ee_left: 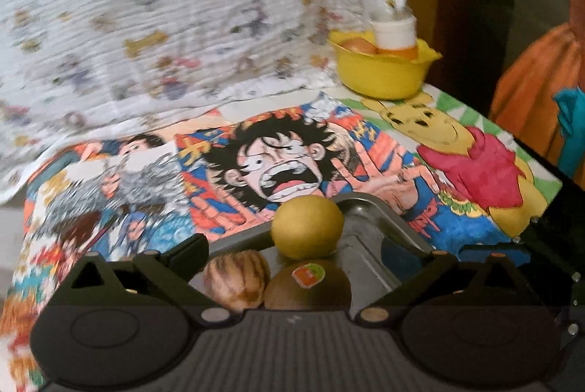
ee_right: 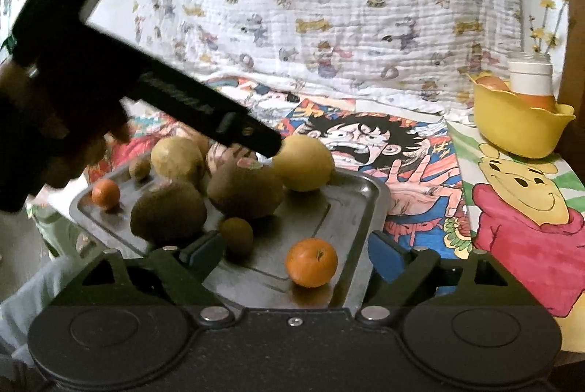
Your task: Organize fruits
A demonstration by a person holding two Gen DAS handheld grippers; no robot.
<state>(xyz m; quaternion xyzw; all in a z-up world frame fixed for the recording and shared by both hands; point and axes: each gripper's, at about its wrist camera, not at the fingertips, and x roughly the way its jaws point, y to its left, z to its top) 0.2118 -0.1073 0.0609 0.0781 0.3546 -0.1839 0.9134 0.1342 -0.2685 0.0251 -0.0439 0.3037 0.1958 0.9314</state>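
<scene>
A metal tray (ee_right: 376, 194) on the cartoon cloth holds a yellow lemon (ee_right: 303, 162), two large kiwis (ee_right: 245, 191), a small kiwi (ee_right: 236, 236), a tiny orange (ee_right: 105, 194) and a bigger orange (ee_right: 310, 262). My right gripper (ee_right: 294, 251) stands open, its blue pads on either side of the bigger orange without touching it. My left gripper (ee_left: 318, 247) is open above the tray (ee_left: 369, 224). Below it sit the lemon (ee_left: 307, 227), a stickered kiwi (ee_left: 307, 286) and a striped brown fruit (ee_left: 234, 282), none gripped. From the right wrist its black finger (ee_right: 256, 136) hangs over the pile.
A yellow bowl (ee_right: 519, 129) at the back right holds orange fruit (ee_right: 493, 83) and a white jar (ee_right: 530, 74). A patterned white cloth (ee_right: 329, 8) rises behind the table. Orange fabric (ee_left: 530, 92) hangs past the table's right edge. A hand (ee_right: 55, 143) holds the left gripper.
</scene>
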